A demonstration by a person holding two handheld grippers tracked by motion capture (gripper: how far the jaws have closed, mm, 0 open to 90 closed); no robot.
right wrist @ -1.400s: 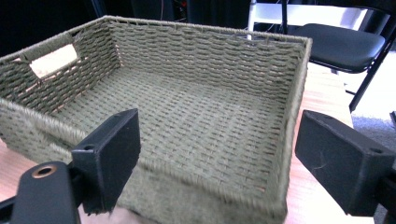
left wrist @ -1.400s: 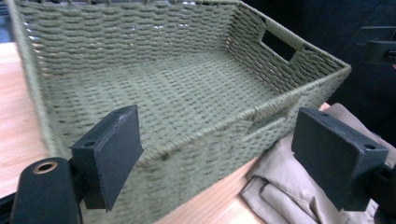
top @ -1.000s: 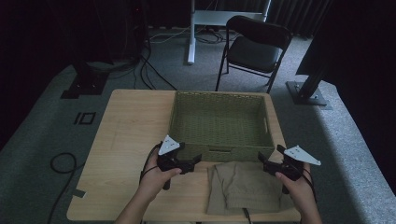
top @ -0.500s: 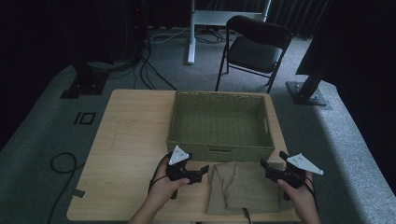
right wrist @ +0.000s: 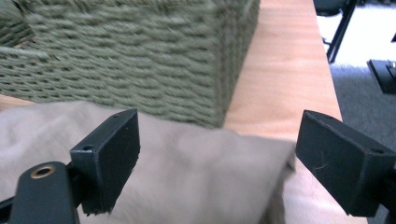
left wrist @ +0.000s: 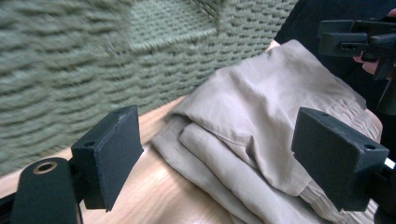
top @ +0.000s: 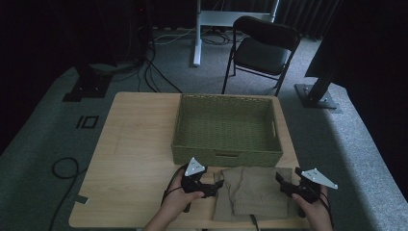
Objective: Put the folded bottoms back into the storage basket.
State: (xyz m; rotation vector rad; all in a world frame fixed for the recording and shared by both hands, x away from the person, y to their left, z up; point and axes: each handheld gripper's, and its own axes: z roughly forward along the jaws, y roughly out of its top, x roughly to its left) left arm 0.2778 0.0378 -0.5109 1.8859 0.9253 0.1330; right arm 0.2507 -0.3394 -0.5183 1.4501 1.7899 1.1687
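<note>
Folded beige cloth (top: 252,191) before green basket (top: 226,126), folds clear in left gripper view, both hand-held grippers wide open.

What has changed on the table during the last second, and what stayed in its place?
Both hands drew back toward the person. The left gripper also shifted right, up to the folded beige cloth; the right gripper is at its right edge. Both are open, nothing gripped. Cloth and green basket stayed put.
</note>
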